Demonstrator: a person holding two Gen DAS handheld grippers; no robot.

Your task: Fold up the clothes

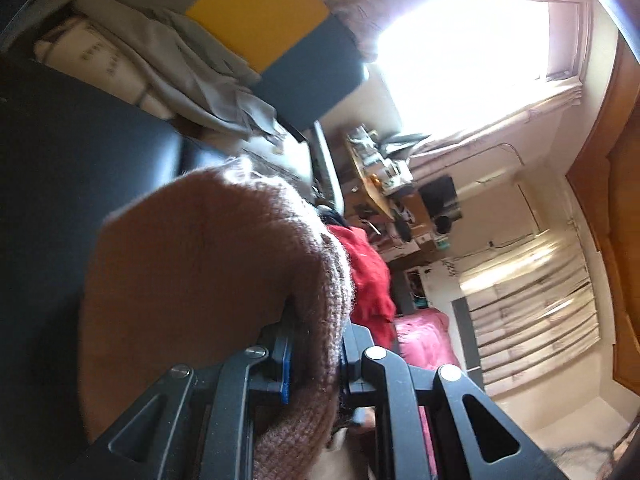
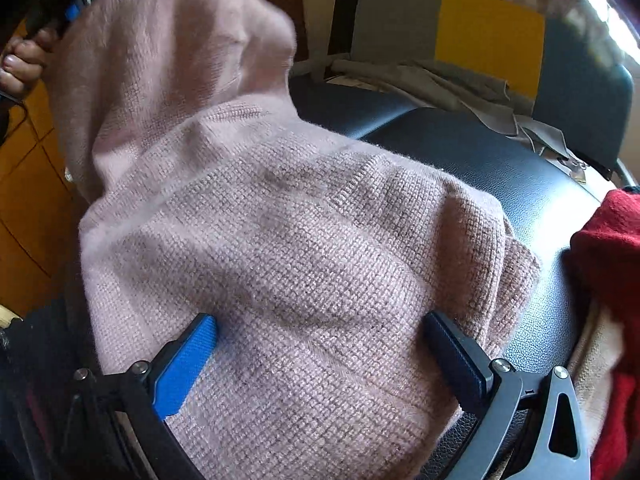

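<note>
One pink sweater (image 2: 280, 240) lies nearest on the black seat (image 2: 500, 168), its lower part between the wide-open fingers of the right gripper (image 2: 320, 344), which press nothing. Its far left corner is lifted, pinched tight in the left gripper (image 1: 316, 360), held by a hand (image 2: 20, 64). Farther on are one red garment (image 2: 608, 248) at right, one grey cloth (image 2: 440, 80), and one yellow-and-grey chair back (image 2: 488, 28).
</note>
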